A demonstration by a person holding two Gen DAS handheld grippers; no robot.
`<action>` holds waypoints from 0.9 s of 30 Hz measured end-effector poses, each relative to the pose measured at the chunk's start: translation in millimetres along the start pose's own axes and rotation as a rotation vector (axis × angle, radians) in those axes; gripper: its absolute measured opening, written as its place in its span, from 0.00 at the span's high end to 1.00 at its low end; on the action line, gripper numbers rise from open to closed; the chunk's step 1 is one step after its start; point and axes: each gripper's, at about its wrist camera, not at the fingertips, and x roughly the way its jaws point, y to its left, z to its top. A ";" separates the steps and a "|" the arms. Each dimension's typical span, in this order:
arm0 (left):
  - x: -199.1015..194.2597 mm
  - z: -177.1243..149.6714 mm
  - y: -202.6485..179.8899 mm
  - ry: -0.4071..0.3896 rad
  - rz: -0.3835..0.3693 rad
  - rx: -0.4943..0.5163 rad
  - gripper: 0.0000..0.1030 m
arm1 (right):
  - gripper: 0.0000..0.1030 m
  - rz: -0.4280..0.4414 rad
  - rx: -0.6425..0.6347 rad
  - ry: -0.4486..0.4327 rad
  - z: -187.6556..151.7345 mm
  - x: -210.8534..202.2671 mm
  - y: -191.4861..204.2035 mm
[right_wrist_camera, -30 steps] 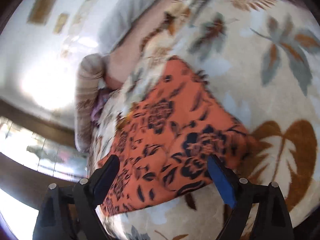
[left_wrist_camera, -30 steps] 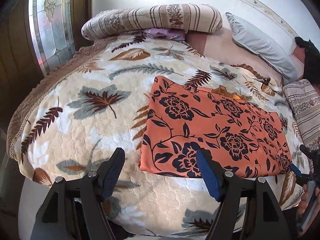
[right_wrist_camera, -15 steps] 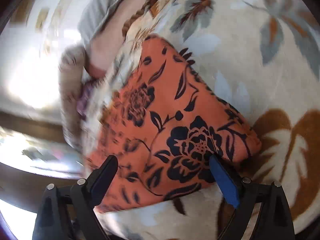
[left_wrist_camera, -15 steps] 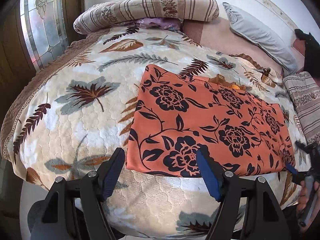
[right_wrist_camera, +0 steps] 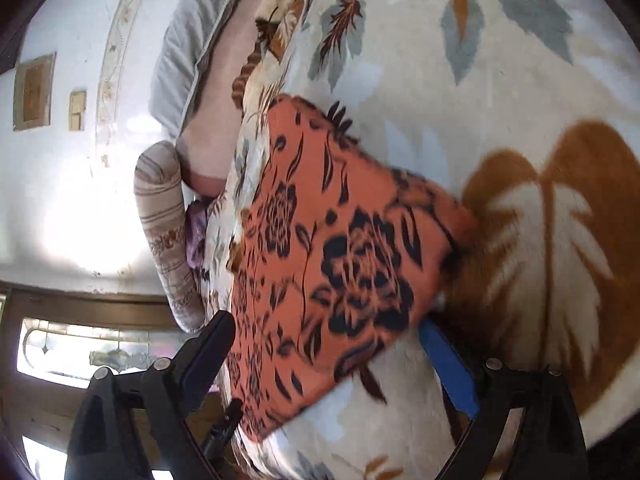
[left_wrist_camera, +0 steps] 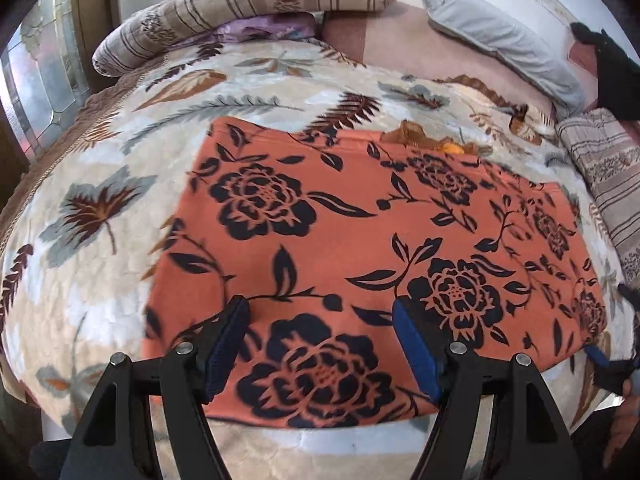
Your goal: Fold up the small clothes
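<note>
An orange cloth (left_wrist_camera: pixel 360 248) with a black flower print lies flat on the bed (left_wrist_camera: pixel 100 288), folded to a rough rectangle. Its near edge runs close to the bed's front edge, leaving only a thin strip of blanket (left_wrist_camera: pixel 120 184) there. To the left of the cloth the blanket is bare and broad; beyond its far edge there is more open blanket up to the pillows.

The left gripper (left_wrist_camera: pixel 320 344) hangs over the cloth's near left part, its jaws wide, the blue pads apart with nothing between them but the cloth below; whether the tips touch the fabric cannot be told. The right gripper (right_wrist_camera: pixel 328 356) stands at the cloth's near right corner, jaws also wide, straddling that corner without pinching it. In the left view its blue tip shows just beside that corner.

The cloth is thin, smooth and matte, with crisp straight edges. The blanket is thick, plush and quilted, cream with brown and grey leaves. A striped bolster (left_wrist_camera: pixel 248 8) lies at the far end, a grey pillow (left_wrist_camera: pixel 500 36) beside it, and another striped pillow (left_wrist_camera: pixel 600 168) at the right.
</note>
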 end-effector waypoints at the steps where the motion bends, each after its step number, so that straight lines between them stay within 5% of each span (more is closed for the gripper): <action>1: 6.0 -0.8 -2.9 0.003 0.018 0.013 0.28 | 0.07 0.004 0.012 -0.013 4.7 1.6 0.2; 6: 3.7 2.2 -13.0 -0.020 0.056 0.054 0.24 | 0.14 -0.010 -0.015 -0.047 14.1 -1.6 5.8; 8: -6.4 6.0 -12.3 -0.049 0.036 0.026 0.24 | 0.63 -0.040 -0.056 -0.018 13.1 16.5 18.0; 9: -11.0 8.0 -12.6 -0.064 0.026 0.013 0.24 | 0.68 -0.054 -0.066 0.003 12.2 19.1 18.7; 15: -9.5 8.1 -22.4 -0.086 -0.011 0.014 0.24 | 0.68 -0.166 -0.190 -0.038 3.3 15.1 34.1; 17: -3.1 5.2 -23.8 -0.062 -0.020 0.015 0.24 | 0.53 -0.200 -0.144 0.011 3.7 23.3 26.0; 20: -5.8 4.4 -19.7 -0.067 -0.030 -0.011 0.24 | 0.28 -0.137 -0.123 0.011 3.9 19.7 28.7; 23: -13.4 10.0 -21.1 -0.094 -0.033 -0.017 0.24 | 0.27 -0.132 -0.156 0.010 5.7 19.3 40.9; 24: -14.7 11.8 -22.2 -0.103 -0.036 -0.019 0.24 | 0.30 -0.132 -0.180 0.009 6.6 21.0 43.2; 25: -14.3 13.1 -24.0 -0.108 -0.032 -0.022 0.24 | 0.71 -0.125 -0.186 0.017 7.7 24.1 41.9; 26: -11.8 14.5 -26.4 -0.105 -0.028 -0.020 0.24 | 0.92 -0.117 -0.172 0.046 7.5 28.5 39.6; 27: -7.9 14.6 -29.4 -0.096 -0.025 -0.013 0.24 | 0.92 -0.102 -0.163 0.050 6.2 26.8 37.7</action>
